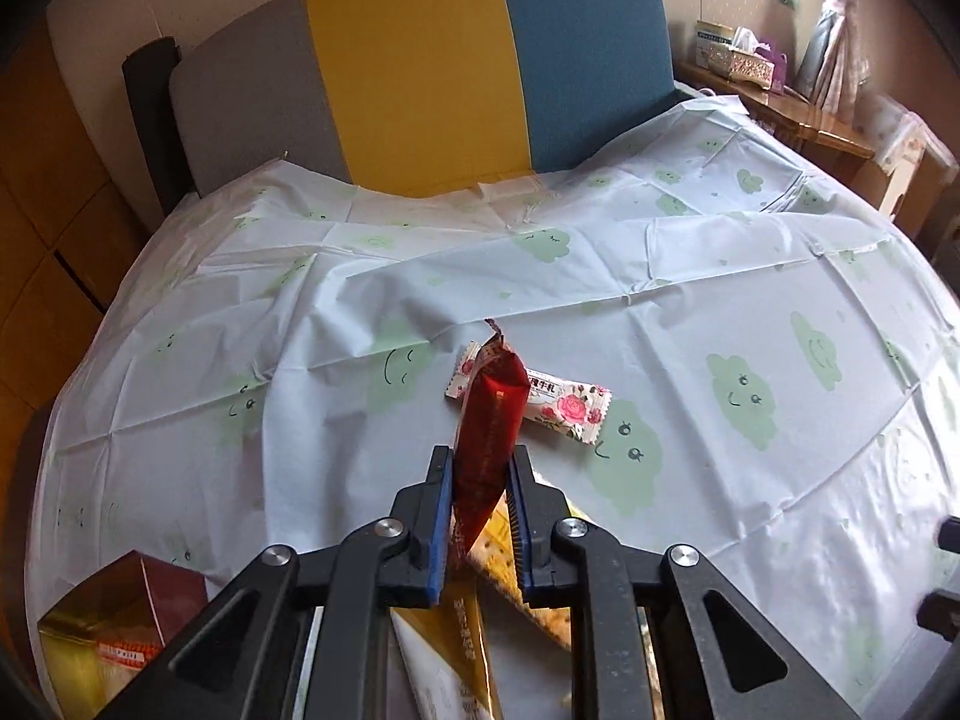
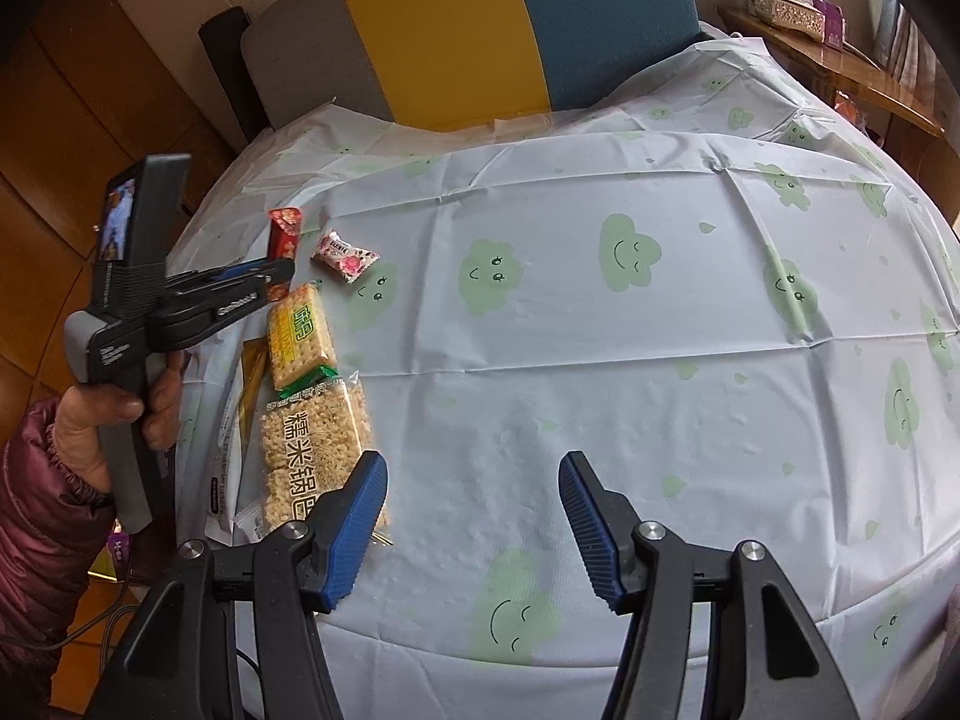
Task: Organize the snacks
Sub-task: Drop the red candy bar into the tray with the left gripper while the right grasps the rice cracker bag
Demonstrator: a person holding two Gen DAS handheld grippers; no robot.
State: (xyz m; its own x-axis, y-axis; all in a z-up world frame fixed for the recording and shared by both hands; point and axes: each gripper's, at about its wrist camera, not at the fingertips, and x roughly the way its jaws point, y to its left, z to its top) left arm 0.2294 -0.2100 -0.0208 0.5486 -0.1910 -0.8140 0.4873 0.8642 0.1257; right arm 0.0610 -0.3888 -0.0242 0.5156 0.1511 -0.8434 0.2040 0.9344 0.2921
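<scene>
My left gripper is shut on a red snack packet and holds it upright above the table; in the right wrist view this gripper and the red packet are at the left. A white candy with pink roses lies on the cloth just beyond it. A cracker pack, a puffed rice bar and a gold sachet lie in a row near the left edge. My right gripper is open and empty, low over the cloth beside the rice bar.
A table with a white cloth with green clouds fills both views. A grey, yellow and blue chair back stands at the far side. A gold and brown box sits at the near left. A wooden side table with a tissue box is at the far right.
</scene>
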